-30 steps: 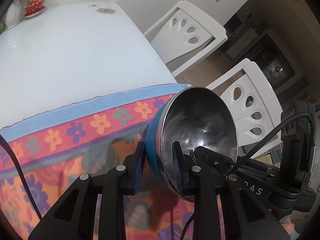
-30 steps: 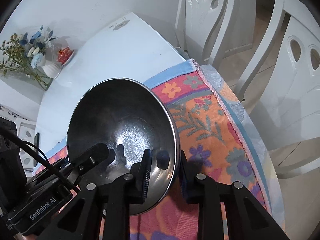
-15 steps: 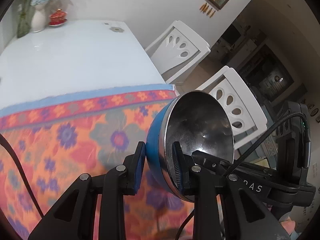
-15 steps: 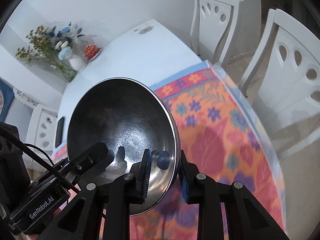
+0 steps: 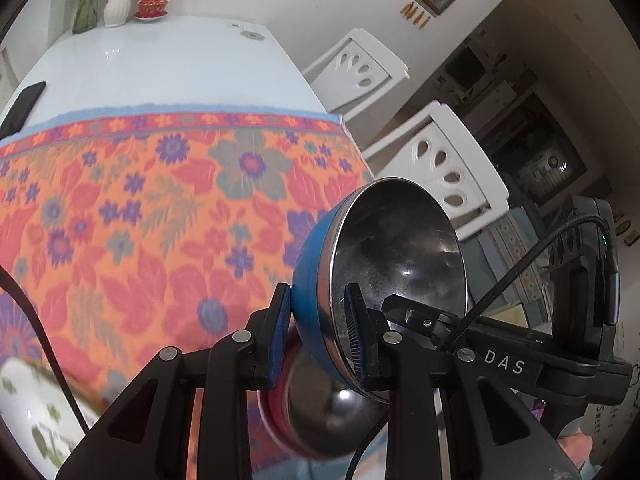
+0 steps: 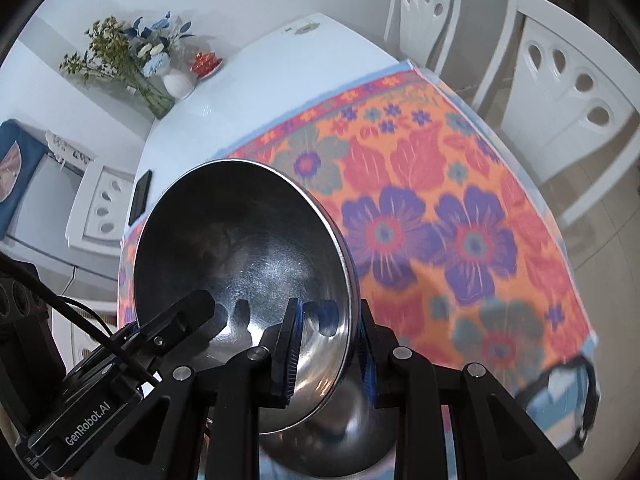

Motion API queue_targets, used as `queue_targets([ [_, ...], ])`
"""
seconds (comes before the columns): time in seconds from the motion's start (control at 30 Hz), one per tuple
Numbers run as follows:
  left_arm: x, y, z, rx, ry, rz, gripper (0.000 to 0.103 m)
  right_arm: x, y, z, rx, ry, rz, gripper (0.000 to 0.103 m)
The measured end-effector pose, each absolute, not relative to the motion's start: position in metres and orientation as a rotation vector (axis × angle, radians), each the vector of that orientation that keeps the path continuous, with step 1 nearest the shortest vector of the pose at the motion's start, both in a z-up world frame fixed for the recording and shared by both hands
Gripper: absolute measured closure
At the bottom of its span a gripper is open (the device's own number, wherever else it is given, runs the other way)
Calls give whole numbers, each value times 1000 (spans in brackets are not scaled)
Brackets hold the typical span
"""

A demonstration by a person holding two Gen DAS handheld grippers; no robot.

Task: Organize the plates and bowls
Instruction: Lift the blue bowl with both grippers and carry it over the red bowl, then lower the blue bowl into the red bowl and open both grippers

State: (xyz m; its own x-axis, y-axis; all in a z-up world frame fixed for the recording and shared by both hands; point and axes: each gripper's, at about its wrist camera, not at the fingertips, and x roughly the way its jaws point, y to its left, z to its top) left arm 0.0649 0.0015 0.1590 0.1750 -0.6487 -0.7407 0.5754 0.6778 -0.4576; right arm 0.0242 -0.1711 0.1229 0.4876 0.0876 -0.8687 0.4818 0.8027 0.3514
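Both grippers clamp one steel bowl with a blue outside (image 5: 396, 256), held tilted on edge above the floral cloth. My left gripper (image 5: 318, 328) is shut on its rim from one side. My right gripper (image 6: 328, 340) is shut on the opposite rim; the bowl's shiny inside (image 6: 240, 256) fills that view. Below the held bowl lies another steel bowl with a red outside (image 5: 328, 412), also in the right wrist view (image 6: 344, 432). A white patterned plate (image 5: 36, 412) shows blurred at the lower left.
The orange floral cloth (image 5: 152, 208) covers the near part of a white table (image 5: 160, 64). A vase of flowers (image 6: 176, 80), a red lidded cup (image 5: 151, 4) and a black phone (image 5: 22, 106) sit at the far end. White chairs (image 5: 444, 176) stand along the right side.
Both grippers have pulled back and up with the bowl; more of the cloth shows. The red bowl and the plate have come into view below.
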Motion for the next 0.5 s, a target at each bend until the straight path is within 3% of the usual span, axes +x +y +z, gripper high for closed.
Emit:
queue_targets([
  [0.5, 11, 19, 139, -18, 1137, -874, 80, -31, -147, 100, 638, 1125, -307, 78],
])
